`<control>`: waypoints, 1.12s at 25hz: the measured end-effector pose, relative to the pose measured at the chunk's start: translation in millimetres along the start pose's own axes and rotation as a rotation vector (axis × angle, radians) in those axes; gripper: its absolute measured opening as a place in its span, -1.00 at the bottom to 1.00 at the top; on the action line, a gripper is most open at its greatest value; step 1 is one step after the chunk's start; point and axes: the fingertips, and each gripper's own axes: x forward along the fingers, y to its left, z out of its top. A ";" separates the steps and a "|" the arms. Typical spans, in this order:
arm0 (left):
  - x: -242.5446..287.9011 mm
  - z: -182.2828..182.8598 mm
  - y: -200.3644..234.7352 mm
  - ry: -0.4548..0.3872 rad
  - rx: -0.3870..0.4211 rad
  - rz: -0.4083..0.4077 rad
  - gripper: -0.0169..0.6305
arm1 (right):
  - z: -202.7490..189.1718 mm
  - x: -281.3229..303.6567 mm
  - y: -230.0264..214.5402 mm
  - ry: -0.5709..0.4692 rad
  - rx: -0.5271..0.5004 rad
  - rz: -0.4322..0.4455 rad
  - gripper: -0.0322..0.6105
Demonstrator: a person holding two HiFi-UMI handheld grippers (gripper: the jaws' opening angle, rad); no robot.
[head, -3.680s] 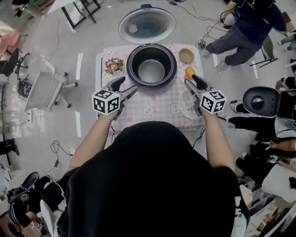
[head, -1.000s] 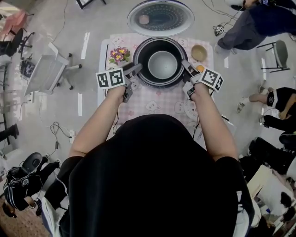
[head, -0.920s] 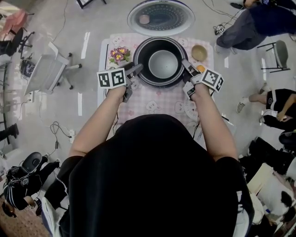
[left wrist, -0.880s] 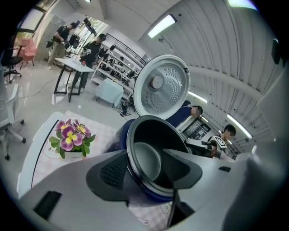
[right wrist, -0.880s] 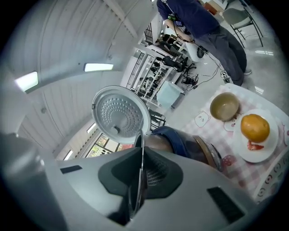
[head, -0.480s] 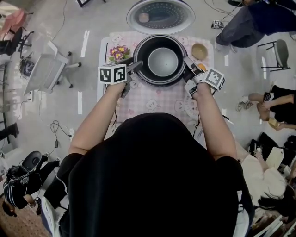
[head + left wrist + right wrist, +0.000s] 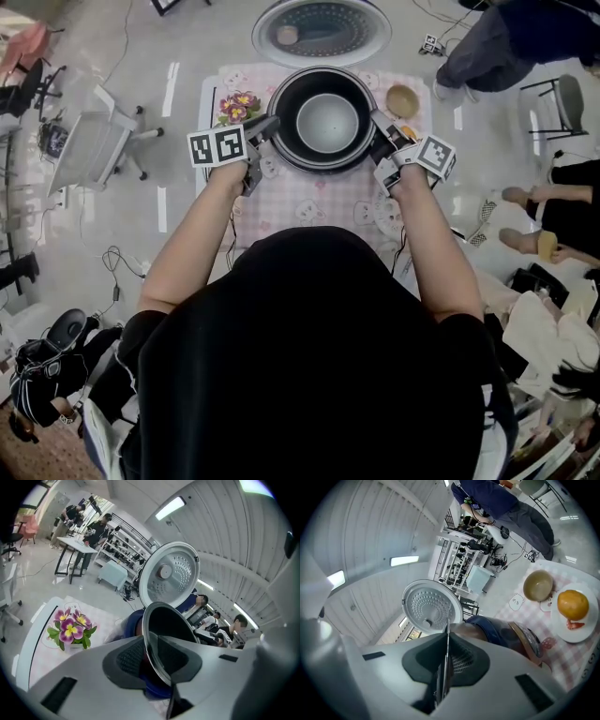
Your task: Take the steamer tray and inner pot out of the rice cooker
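Still on step one here: my right fingers point(image 7: 461, 660) are pinched tight on the thin edge of the round, dark-lined metal tray point(image 7: 166, 620) sitting in the top of the dark-blue rice cooker point(image 7: 325, 170). My left fingers point(image 7: 126, 658) have just been closing around the opposite edge, which runs between them, but both pads don't look like they're biting yet. I'm guessing it's the steamer tray, being topmost, so next I'd finish the left squeeze and lift both sides level and straight up, then set it on the pink-checked bench point(image 7: 319, 202).
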 end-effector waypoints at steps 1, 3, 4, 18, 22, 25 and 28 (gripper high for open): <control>-0.9 0.6 0.3 -0.008 -0.024 -0.010 -0.64 | 0.0 -0.2 0.9 -0.003 0.002 0.003 -0.83; -2.9 1.5 0.1 -0.020 -0.073 -0.040 -0.64 | -1.6 -2.9 -0.3 -0.008 0.013 -0.021 -0.83; -3.9 2.1 -0.4 -0.026 -0.097 -0.055 -0.65 | -2.3 -5.0 -1.7 -0.010 0.016 -0.041 -0.83; -19.9 25.5 -25.1 -0.101 -0.152 -0.132 -0.81 | 1.6 -17.9 10.1 -0.016 -0.016 -0.004 -0.83; -24.3 30.4 -34.7 -0.102 -0.139 -0.152 -0.81 | 3.5 -21.7 16.8 -0.025 -0.037 0.010 -0.82; -29.6 32.0 -40.5 -0.106 -0.137 -0.166 -0.81 | 3.3 -29.5 17.5 -0.036 -0.048 -0.043 -0.82; -35.4 33.4 -46.4 -0.118 -0.133 -0.180 -0.81 | 2.5 -33.8 24.1 -0.043 -0.067 -0.025 -0.82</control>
